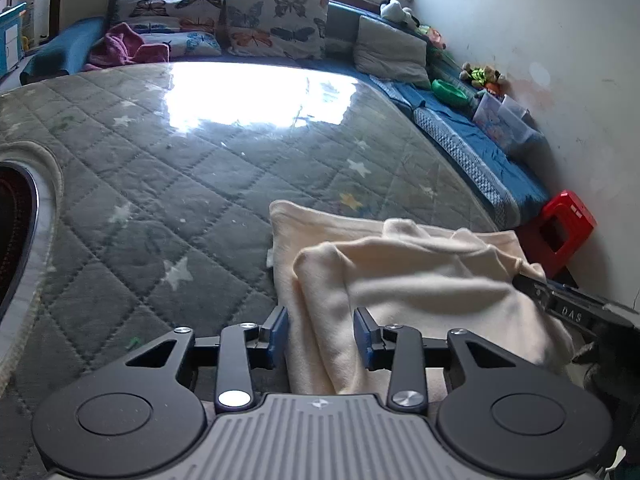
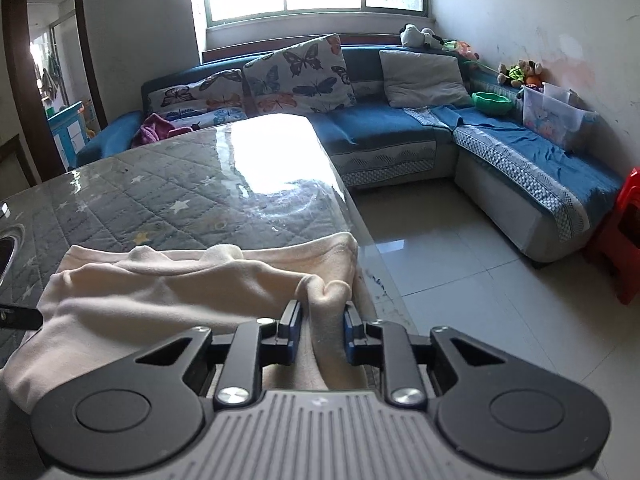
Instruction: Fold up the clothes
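Note:
A cream garment [image 1: 420, 280] lies partly folded at the near right corner of the quilted grey table [image 1: 160, 184]. My left gripper [image 1: 321, 334] is open over the garment's left edge, and cloth lies flat between its blue pads [image 1: 278, 334]. My right gripper [image 2: 322, 330] is shut on a bunched fold of the cream garment [image 2: 160, 292] at its right end, by the table's right edge [image 2: 360, 232]. The fold bulges out past the fingertips. The right gripper [image 1: 560, 300] also shows in the left wrist view, at the cloth's far side.
A dark round dish with a metal rim [image 1: 24, 216] sits at the table's left. A blue corner sofa [image 2: 400, 136] with butterfly cushions [image 2: 304, 76], toys and a clear box [image 2: 552, 116] runs behind and to the right. A red stool [image 2: 624, 240] stands on the tiled floor [image 2: 460, 272].

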Tool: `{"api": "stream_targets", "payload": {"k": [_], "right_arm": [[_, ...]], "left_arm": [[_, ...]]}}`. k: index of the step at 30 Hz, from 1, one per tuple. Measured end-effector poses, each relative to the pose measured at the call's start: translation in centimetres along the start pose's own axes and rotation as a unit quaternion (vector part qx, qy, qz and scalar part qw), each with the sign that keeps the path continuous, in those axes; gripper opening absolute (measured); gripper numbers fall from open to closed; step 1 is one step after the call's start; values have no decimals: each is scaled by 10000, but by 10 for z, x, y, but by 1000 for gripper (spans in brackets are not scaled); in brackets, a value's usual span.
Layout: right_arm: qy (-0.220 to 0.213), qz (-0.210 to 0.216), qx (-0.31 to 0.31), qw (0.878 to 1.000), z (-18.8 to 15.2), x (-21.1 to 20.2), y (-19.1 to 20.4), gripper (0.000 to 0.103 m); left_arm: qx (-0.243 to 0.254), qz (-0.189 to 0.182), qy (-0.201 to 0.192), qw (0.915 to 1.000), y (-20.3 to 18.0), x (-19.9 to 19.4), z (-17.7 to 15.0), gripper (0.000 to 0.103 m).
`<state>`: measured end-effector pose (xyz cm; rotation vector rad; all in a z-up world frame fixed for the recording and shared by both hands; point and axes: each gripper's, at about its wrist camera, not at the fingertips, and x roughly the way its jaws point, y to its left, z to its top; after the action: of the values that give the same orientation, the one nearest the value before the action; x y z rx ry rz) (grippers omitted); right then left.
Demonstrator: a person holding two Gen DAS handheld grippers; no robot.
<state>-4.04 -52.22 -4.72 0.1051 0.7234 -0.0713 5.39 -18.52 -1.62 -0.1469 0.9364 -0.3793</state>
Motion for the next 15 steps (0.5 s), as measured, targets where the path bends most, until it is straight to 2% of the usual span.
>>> {"api": "stream_targets", "payload": {"k": [3,6,13,15], "right_arm": [[5,-8,-8,10000,0,2,2,21],[9,8,-53,10000,-2,1,5,22],[37,132,-180,9997,-10,-11,13,24],[43,165,-215,9996,-12,-14,15,27]], "left_arm": [[102,41,-14,9999,-1,2,-2,13],[127,-5,6,9999,2,2,-3,9],[251,-20,13,9997,16,-11,-9,9],[245,-16,22,9997,21,-16,-9,14]]}}
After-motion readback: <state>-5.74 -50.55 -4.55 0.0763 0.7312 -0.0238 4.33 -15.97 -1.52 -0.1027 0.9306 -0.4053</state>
